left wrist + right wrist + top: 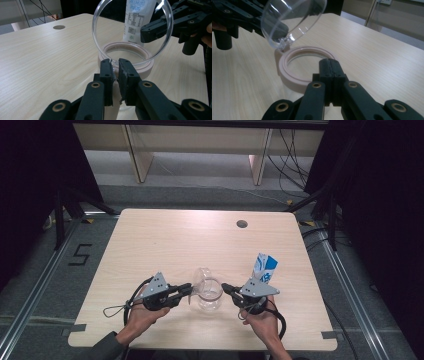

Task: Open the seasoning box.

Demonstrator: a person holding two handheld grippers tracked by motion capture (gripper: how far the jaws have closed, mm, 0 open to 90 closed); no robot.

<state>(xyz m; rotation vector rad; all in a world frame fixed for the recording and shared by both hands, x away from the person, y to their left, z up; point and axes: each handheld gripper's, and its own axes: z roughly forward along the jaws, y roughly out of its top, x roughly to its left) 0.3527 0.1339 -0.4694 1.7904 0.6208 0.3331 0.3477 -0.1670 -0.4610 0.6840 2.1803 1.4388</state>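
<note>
A clear round container (pixel 207 294) with a pale pink rim ring (pixel 125 58) (pixel 294 72) stands at the table's front middle. Its hinged clear lid (pixel 132 27) (pixel 292 20) is tipped up, nearly upright. My left gripper (pixel 189 290) (pixel 115 65) comes in from the left and is shut on the lid's lower edge, near the hinge. My right gripper (pixel 225 287) (pixel 329 62) is shut with nothing between its jaws. Its tip sits at the ring's opposite side; whether it touches the ring I cannot tell.
A blue and white carton (pixel 263 267) (pixel 136 20) stands upright just behind and to the right of the container, close to my right gripper. A round cable hole (pixel 242 224) lies near the table's far edge. Bare wood stretches across the back and left.
</note>
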